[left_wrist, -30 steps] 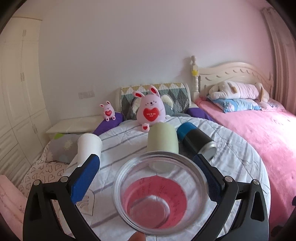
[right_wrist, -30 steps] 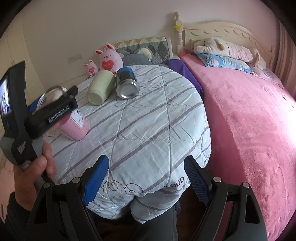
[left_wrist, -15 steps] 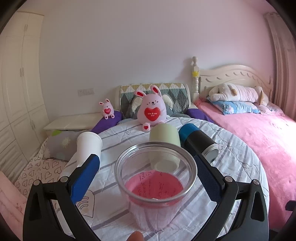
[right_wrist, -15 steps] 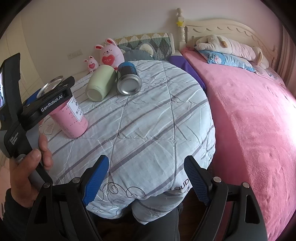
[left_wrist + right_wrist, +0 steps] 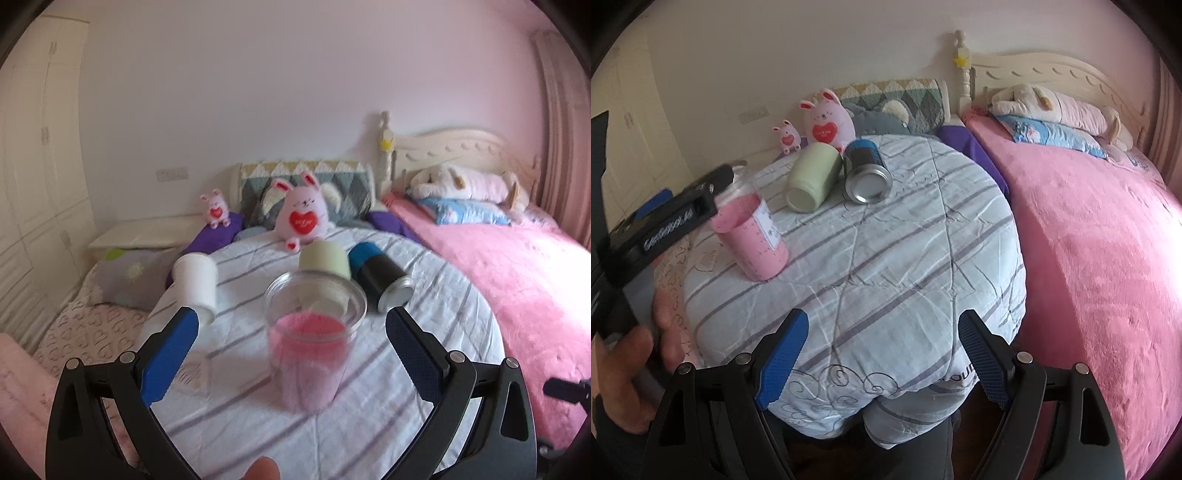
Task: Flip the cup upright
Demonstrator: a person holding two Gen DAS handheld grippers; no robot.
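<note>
pink cup stands upright on the striped quilt, mouth up, a bit blurry in the left wrist view. left gripper has its tongs spread wide, 1 each side of the cup, not touching it. right gripper is spread too with nothing between its fingers, near the quilt's front edge. green cup and blue can lie on their sides touching each other, white cup off to the left.
</note>
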